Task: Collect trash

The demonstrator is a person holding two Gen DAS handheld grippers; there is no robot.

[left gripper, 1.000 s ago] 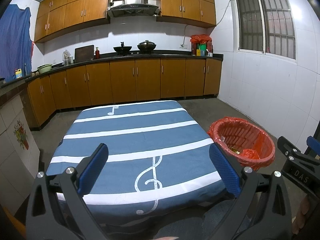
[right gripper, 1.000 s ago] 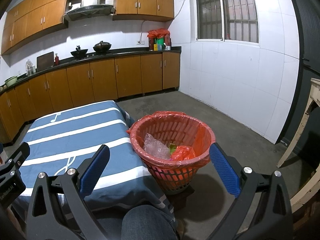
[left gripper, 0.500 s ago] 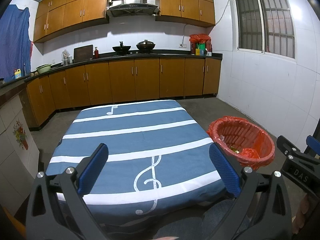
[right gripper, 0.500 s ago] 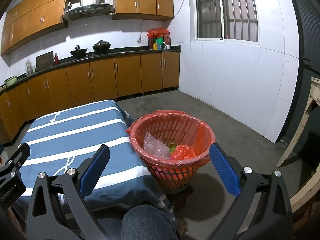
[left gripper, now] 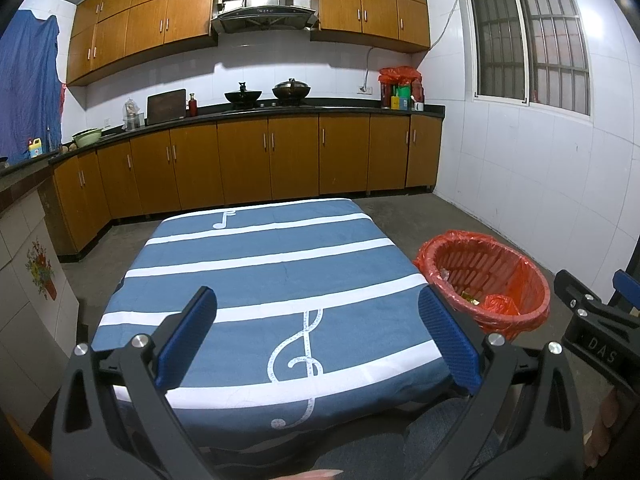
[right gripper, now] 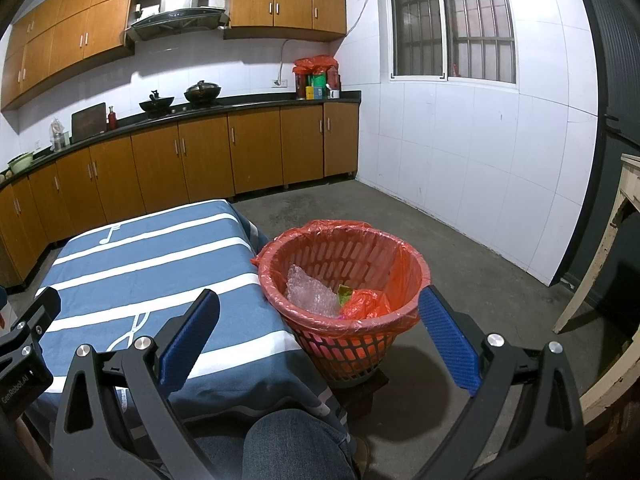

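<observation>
Trash sits inside the one red slatted plastic basket lined with a red plastic bag (right gripper: 344, 280), which stands on the floor touching the right edge of the one table covered in blue cloth with white stripes and music notes (left gripper: 260, 280). We count three visible pieces: one clear bubble-wrap wad (right gripper: 310, 294), one crumpled red bag (right gripper: 366, 304), one green scrap (right gripper: 344, 292). We judge all light, soft and crushable; pinch each at a raised fold. Our left gripper (left gripper: 316, 340) and right gripper (right gripper: 316, 340) both stand spread wide, holding nothing.
</observation>
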